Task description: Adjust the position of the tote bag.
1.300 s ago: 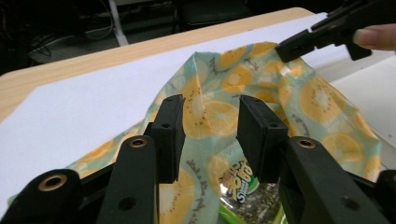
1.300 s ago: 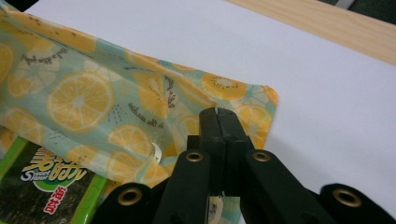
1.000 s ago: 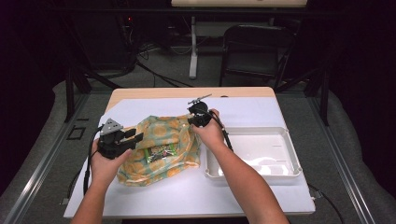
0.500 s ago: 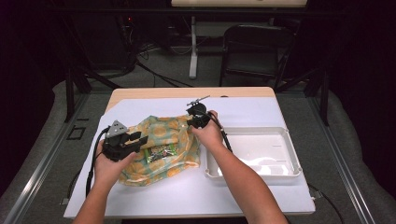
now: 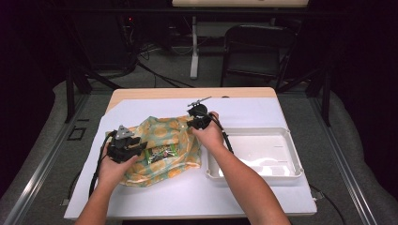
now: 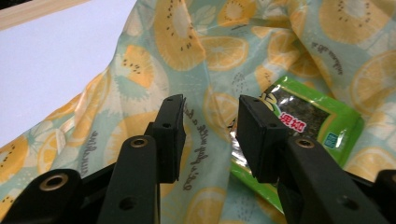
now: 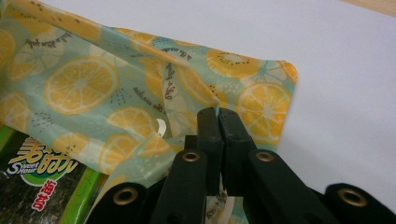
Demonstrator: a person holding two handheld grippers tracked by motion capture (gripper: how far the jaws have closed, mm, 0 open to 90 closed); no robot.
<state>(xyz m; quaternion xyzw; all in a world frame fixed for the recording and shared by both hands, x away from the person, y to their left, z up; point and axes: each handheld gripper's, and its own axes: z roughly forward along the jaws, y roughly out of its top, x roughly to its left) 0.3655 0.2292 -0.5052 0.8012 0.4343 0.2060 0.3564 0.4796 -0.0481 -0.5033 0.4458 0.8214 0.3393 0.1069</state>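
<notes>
A fruit-print bag (image 5: 164, 150) in pale green and orange lies on the white table cover. A green snack packet (image 5: 161, 152) (image 6: 303, 121) (image 7: 37, 186) rests on it. My left gripper (image 5: 141, 146) (image 6: 210, 135) is open over the bag, its jaws spread beside the packet's left edge. My right gripper (image 5: 196, 123) (image 7: 218, 140) is shut on the bag's fabric near its far right corner, with a fold of cloth pinched between the jaws.
A white tray (image 5: 291, 168) sits on the table to the right of the bag, close to the right forearm. Bare white cover (image 5: 253, 110) lies beyond the bag. A chair (image 5: 256, 51) stands behind the table.
My left gripper has shifted slightly right over the bag toward the packet. The right gripper has kept its hold on the bag's corner.
</notes>
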